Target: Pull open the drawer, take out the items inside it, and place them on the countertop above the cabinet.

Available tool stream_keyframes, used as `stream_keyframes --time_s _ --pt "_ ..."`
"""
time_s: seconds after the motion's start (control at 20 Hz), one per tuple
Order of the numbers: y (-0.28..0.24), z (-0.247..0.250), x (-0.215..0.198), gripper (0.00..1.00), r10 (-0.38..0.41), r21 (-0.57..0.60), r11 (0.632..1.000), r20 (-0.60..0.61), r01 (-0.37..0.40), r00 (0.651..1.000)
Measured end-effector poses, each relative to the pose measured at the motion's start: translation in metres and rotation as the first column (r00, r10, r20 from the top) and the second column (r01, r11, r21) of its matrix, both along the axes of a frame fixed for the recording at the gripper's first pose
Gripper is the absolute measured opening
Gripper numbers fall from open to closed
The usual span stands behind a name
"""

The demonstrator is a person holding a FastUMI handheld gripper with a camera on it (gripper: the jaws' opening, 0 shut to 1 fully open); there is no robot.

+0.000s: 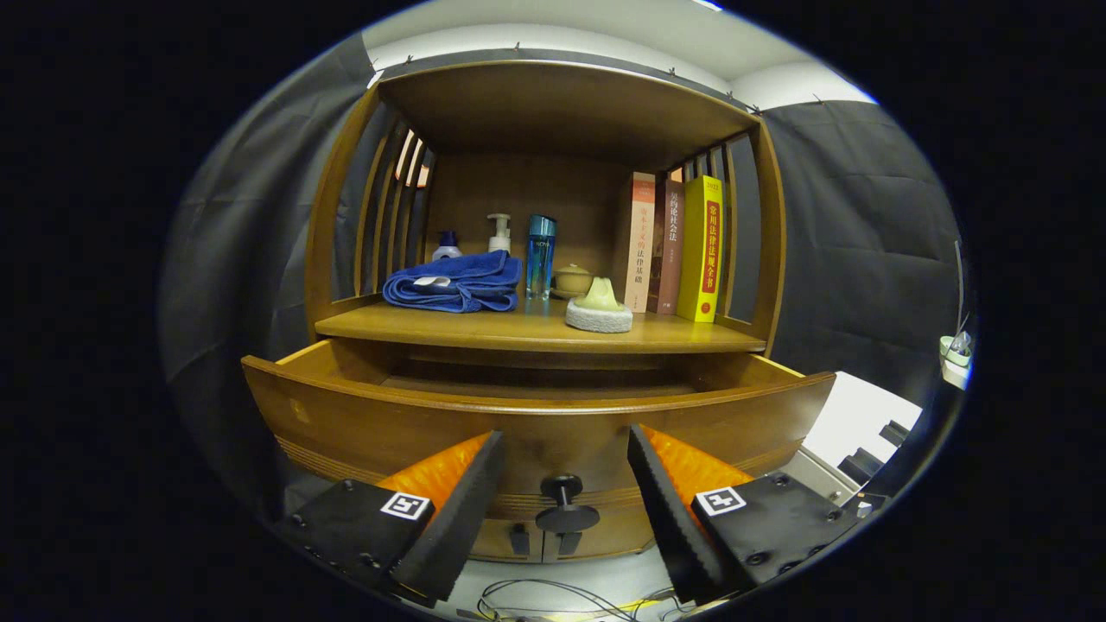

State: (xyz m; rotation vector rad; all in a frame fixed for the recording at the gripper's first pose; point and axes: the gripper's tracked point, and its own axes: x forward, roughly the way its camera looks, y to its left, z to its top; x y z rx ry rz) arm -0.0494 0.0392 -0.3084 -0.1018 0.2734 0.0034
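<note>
The wooden cabinet's drawer (363,423) stands pulled out toward me, its curved front just ahead of my fingers. Its dark knob (563,501) sits between the fingertips, untouched. My gripper (566,453) is open, nothing held. The drawer's inside is mostly hidden behind its front panel; only a strip of bare floor shows. On the countertop (536,333) above lie a folded blue towel (454,289) at the left and a pale green sponge on a white round pad (599,309) near the front.
On the countertop stand a pump bottle (498,233), a blue bottle (540,255), a small lidded jar (572,279) and three upright books (674,250) at the right. Cables (553,600) lie on the floor below. A white surface (855,415) sits at the right.
</note>
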Motion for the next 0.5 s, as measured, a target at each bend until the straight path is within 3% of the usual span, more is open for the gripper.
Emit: stream_keyframes --time_s 0.5 --pt "0.004 -0.011 0.04 0.96 -0.009 -0.008 1.0 -0.021 0.009 1.0"
